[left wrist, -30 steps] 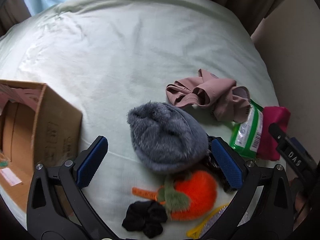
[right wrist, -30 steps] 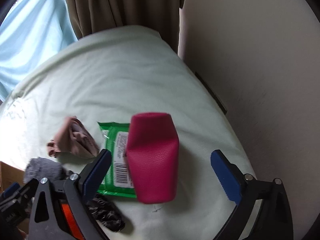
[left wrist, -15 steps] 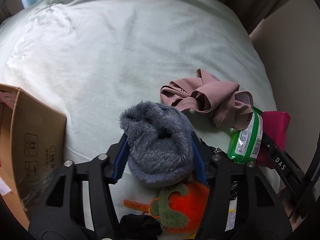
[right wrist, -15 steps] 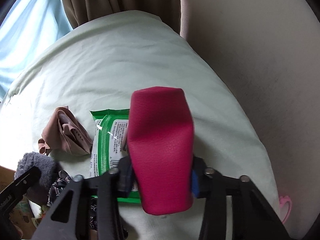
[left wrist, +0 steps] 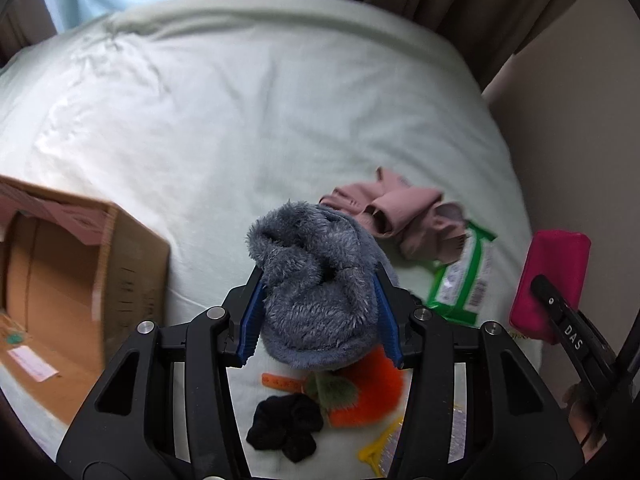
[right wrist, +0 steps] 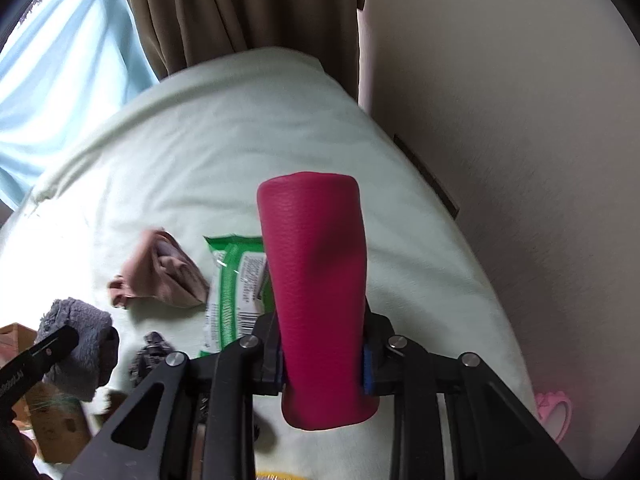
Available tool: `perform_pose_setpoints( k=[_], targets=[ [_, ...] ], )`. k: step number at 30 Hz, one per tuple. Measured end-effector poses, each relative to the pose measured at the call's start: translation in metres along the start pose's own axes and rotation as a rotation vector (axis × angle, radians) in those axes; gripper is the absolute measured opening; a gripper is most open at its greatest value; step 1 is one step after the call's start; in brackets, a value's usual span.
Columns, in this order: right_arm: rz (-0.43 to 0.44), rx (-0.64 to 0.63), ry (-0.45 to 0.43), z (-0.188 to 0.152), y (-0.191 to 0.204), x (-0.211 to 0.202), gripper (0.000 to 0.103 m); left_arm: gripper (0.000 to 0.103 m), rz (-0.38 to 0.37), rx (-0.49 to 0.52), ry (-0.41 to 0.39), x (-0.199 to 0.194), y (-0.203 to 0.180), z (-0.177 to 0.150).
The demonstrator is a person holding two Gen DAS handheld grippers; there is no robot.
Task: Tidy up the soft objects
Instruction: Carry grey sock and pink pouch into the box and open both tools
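My left gripper is shut on a fuzzy grey slipper and holds it above the pale green bed. My right gripper is shut on a magenta leather pouch, lifted off the bed; the pouch also shows in the left wrist view. A crumpled pink cloth and a green wipes pack lie on the bed. Under the slipper lie an orange plush fruit, a black scrunchie and a yellow clip.
An open cardboard box stands at the left on the bed. A beige wall runs along the bed's right side, with brown curtains at the far end. A pink item lies at the bed's right edge.
Both grippers closed: the left on the grey slipper, the right on the magenta pouch. Both objects have since been lifted off the bed.
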State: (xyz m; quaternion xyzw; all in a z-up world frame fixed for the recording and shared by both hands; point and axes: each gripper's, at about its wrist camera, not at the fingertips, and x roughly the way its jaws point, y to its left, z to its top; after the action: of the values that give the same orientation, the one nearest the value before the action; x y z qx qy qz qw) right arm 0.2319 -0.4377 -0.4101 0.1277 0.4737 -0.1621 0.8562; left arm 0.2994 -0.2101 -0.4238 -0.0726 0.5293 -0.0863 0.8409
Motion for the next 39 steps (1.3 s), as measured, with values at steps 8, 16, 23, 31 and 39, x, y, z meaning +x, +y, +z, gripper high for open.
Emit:
perform_pose_setpoints(
  k=[8, 16, 23, 31, 39],
  targets=[
    [0.049, -0.035, -0.083, 0.015, 0.011, -0.098, 0.024, 0.045, -0.038, -0.003, -0.121, -0.097, -0.012, 0.015],
    [0.104, -0.082, -0.16, 0.031, 0.046, -0.197, 0.024, 0.045, -0.052, -0.017, -0.237, -0.209, 0.005, 0.019],
    [0.183, -0.15, -0.169, 0.026, 0.101, -0.253, 0.024, 0.045, -0.002, -0.073, -0.282, -0.271, 0.06, 0.02],
    [0.274, -0.235, -0.105, 0.003, 0.188, -0.264, 0.024, 0.045, 0.098, -0.11, -0.269, -0.291, 0.158, 0.016],
    [0.336, -0.32, 0.041, -0.034, 0.29, -0.224, 0.024, 0.045, 0.191, -0.071, -0.177, -0.253, 0.245, 0.019]
  ],
)
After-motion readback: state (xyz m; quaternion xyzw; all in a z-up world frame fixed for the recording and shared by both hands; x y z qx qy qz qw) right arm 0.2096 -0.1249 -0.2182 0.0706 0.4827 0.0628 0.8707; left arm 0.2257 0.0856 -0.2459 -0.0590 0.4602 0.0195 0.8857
